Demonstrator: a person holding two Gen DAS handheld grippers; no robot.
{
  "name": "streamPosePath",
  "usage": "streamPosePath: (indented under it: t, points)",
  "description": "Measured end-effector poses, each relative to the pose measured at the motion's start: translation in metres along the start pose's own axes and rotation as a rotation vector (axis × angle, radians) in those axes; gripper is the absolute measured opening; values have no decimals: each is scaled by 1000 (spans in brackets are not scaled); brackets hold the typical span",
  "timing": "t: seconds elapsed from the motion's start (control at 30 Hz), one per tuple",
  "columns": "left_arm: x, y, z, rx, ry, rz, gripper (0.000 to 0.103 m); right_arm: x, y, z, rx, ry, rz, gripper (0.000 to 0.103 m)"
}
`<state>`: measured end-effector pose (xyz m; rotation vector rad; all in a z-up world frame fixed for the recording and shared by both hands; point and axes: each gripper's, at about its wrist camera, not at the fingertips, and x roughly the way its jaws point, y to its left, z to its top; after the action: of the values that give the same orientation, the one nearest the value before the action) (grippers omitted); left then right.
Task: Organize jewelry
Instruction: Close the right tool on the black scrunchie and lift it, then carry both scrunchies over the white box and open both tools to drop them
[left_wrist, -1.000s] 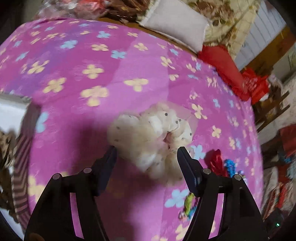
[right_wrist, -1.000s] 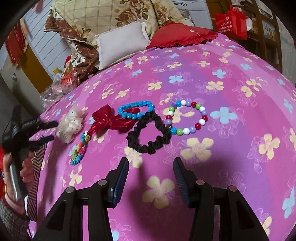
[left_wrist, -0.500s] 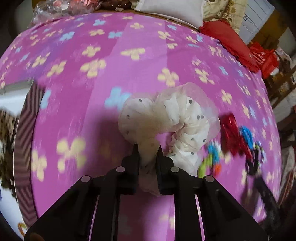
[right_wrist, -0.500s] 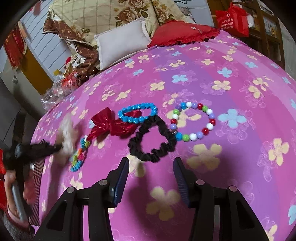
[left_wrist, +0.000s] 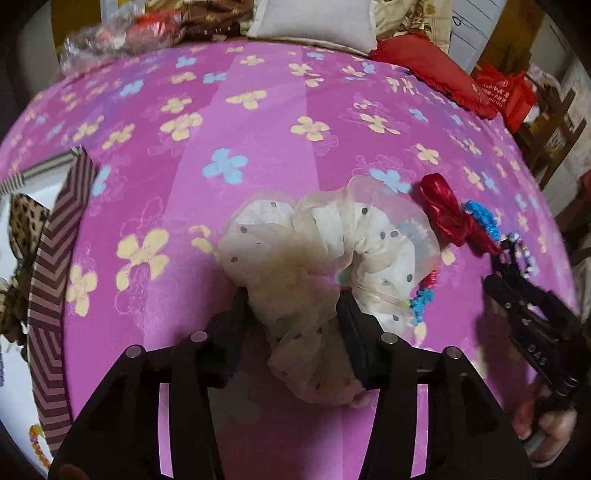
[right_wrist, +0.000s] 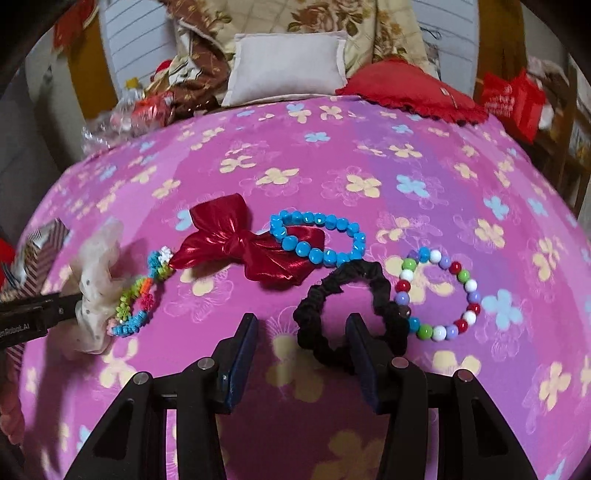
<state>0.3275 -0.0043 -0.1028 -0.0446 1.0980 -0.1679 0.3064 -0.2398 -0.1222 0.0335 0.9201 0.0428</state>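
A cream dotted scrunchie lies on the pink flowered bedspread. My left gripper straddles its near end; the jaws are opening and the fluffy fabric fills the gap loosely. The right wrist view shows that scrunchie at the far left. My right gripper is open just above the bedspread, and its right finger overlaps the near side of a black scrunchie. Around it lie a red bow, a blue bead bracelet, a mixed-colour bead bracelet and a small rainbow bracelet.
A striped box holding a leopard-print piece stands at the bed's left edge. A grey pillow and a red cushion lie at the far end, beside crumpled plastic bags. Furniture stands beyond the right edge.
The left gripper closed tightly on the cream scrunchie's near end, then spread again around it. The right gripper rolled and shifted so the black scrunchie now sits at its right finger.
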Motion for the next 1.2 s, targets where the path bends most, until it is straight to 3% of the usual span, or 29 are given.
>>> streamPosePath:
  t: [0.07, 0.1, 0.13, 0.2, 0.33, 0.67, 0.87, 1.2]
  points:
    - [1, -5, -2, 10, -23, 40, 44, 1, 2, 0, -23, -5, -24, 37]
    - [1, -6, -3, 9, -34, 61, 23, 1, 2, 1, -25, -4, -18, 30]
    - [1, -5, -4, 6, -34, 69, 13, 0, 3, 1, -25, 0, -25, 20]
    - [-1, 0, -5, -20, -21, 38, 11, -1, 2, 2, -20, 14, -25, 7]
    - [-22, 10, -13, -59, -36, 8, 10, -21, -4, 2, 27, -4, 17, 6]
    - [-121, 60, -51, -134, -198, -17, 11, -93, 26, 3, 60, -56, 127, 6]
    - [-159, 115, -68, -220, -269, -6, 10, -129, 82, 3, -34, -87, 156, 6]
    - [-176, 224, -92, -450, -272, -8, 10, -144, 205, 3, -213, -72, 264, 6]
